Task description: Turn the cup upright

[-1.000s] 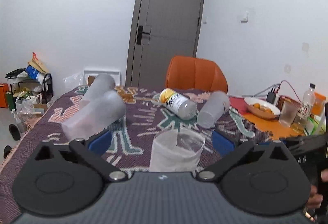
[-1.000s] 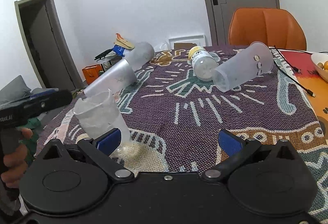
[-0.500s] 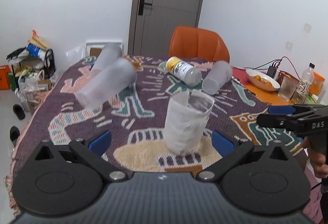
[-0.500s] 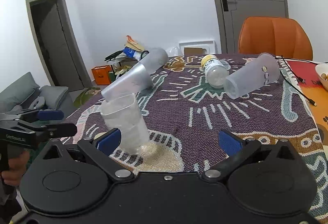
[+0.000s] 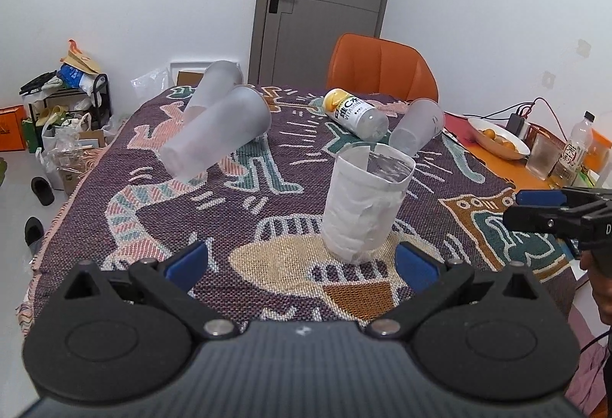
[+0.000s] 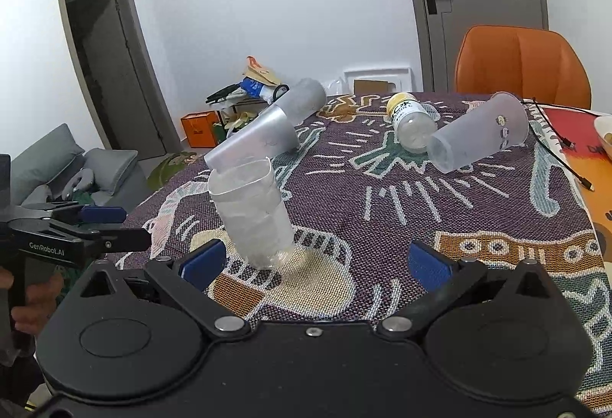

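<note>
Both tongs open, cup (image 5: 365,205) upright btwn/ahead of left tongs (image 5: 302,265), apparently untouched

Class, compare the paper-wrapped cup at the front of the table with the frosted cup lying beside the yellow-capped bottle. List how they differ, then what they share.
1. Pose: the paper-wrapped cup stands upright, mouth up; the frosted cup lies on its side.
2. Surface: the paper-wrapped cup is covered in crinkled white paper; the frosted cup is bare, with small stickers.
3. Neighbours: the paper-wrapped cup stands alone; the frosted cup lies right by the bottle.

Shared: both are translucent, rest on the patterned cloth, and no gripper holds them.
</note>
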Tool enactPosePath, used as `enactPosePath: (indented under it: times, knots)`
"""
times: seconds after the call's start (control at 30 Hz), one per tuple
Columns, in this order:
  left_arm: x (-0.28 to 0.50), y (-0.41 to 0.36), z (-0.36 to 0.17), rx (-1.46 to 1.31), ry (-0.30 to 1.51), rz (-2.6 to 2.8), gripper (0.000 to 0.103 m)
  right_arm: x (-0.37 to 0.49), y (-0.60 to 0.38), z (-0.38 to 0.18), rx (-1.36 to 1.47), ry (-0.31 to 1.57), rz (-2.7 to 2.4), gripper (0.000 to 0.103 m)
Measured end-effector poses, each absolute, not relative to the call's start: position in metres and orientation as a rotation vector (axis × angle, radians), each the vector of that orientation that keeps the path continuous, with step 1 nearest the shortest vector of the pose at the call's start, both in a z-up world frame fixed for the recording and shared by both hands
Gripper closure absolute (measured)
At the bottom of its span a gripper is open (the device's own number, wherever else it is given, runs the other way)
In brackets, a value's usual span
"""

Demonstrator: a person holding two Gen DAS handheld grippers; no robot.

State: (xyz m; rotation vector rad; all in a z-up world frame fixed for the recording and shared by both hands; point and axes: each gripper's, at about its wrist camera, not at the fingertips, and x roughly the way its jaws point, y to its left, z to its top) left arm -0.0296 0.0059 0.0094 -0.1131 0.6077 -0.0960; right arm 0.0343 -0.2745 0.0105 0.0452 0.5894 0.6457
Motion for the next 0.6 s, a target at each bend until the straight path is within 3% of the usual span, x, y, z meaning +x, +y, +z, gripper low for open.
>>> enactPosePath:
  times: [0.6]
  knots:
    - [-0.0319,0.0032,0.0093,-0.101,0.608,-0.088,0.000,0.0336,-0.2717,0.0089,0.038,0.589,0.653,0.000]
